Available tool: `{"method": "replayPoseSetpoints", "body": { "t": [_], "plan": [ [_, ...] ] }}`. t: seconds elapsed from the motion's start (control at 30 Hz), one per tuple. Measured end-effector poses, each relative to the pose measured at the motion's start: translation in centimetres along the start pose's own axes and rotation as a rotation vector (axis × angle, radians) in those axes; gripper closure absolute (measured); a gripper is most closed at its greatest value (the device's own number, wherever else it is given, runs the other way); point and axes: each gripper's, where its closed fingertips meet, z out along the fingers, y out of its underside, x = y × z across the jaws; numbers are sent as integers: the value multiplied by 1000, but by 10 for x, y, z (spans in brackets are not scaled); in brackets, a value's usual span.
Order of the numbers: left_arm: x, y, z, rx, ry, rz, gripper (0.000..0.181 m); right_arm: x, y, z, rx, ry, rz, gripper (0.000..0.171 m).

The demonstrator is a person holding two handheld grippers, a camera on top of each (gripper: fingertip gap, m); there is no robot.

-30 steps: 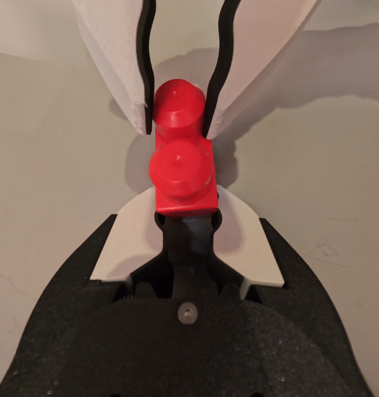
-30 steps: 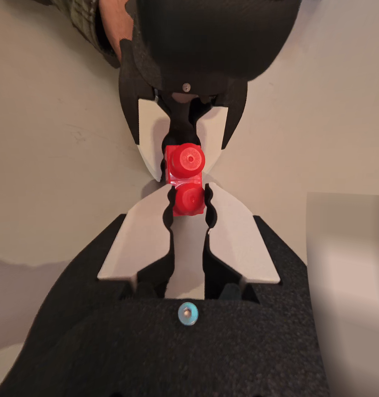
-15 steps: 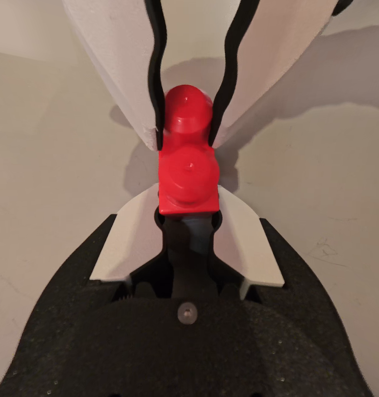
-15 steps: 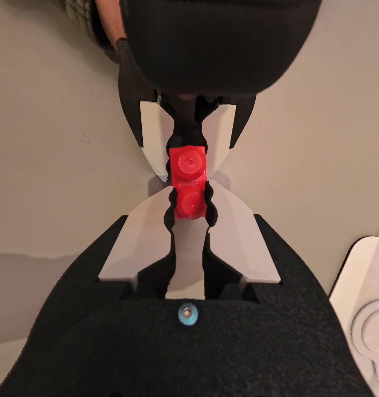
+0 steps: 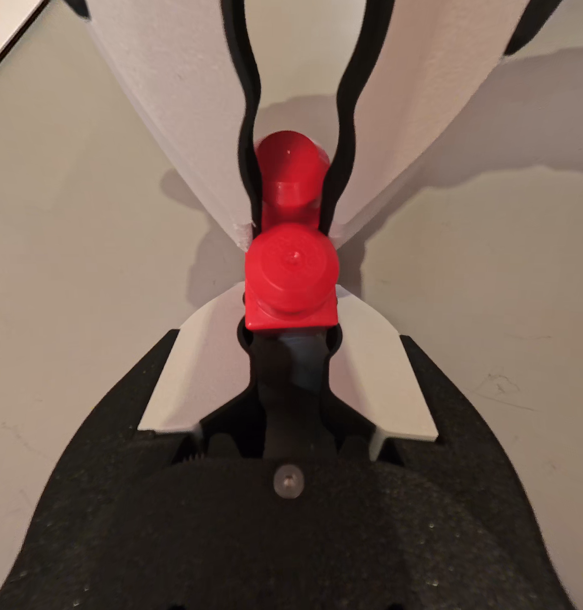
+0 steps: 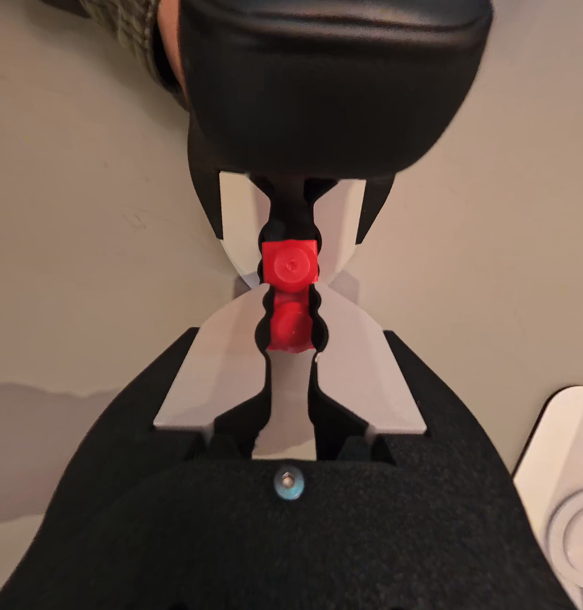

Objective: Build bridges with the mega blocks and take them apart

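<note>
A red block [image 5: 290, 284] with two round studs sits between the two grippers, which meet nose to nose over a pale table [image 5: 85, 231]. In the left wrist view the near stud faces the camera and the far stud lies beyond it, so the block runs lengthwise from one gripper to the other.

The left gripper [image 5: 290, 297] is pinching the near end of the block: its white fingers [image 5: 211, 346] press against the block's sides, and the block's lower edge sits just above the dark gap between them. The right gripper [image 6: 290, 317] is pinching the other end, its wavy black pads [image 6: 262, 330] set against both sides of the stud nearest it. In the left wrist view that same gripper comes down from the top of the frame, its long white fingers flanking the far stud.

Whether the block rests on the table or is held a little above it is hard to tell; a soft shadow lies under it on both sides.

In the right wrist view the left gripper's black body [image 6: 333, 92] fills the top, with a patterned sleeve [image 6: 131, 29] beside it at upper left. A white object [image 6: 561, 495] with round moulded shapes, blurred, lies at the lower right edge of the table.
</note>
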Motion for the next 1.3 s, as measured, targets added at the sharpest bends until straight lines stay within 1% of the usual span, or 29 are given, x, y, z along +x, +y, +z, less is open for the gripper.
{"method": "replayPoseSetpoints", "body": {
  "t": [0.17, 0.27, 0.5, 0.57, 0.7, 1.1, 1.3],
  "plan": [
    [-2, -4, -3, 33, -2, -11, 139, -3, 2, 1, 16, 9, 3, 139],
    [-2, -4, -3, 34, -4, -11, 139, -4, 2, 0, 27, 9, 8, 137],
    [-2, -4, -2, 32, -1, -10, 139, 0, 2, 1, 30, 10, 19, 143],
    [-1, -3, -2, 28, 5, -5, 140, -1, 3, -1, 13, -12, 39, 152],
    [0, -3, -1, 18, 9, -6, 139, 0, 3, 0, 0, -38, 53, 153],
    [-1, -2, 0, 11, 1, -3, 139, -1, 4, 1, 18, -4, 76, 152],
    [-1, -2, 0, 8, 8, -4, 139, 0, 3, 1, 19, 18, 25, 153]
  ]
}}
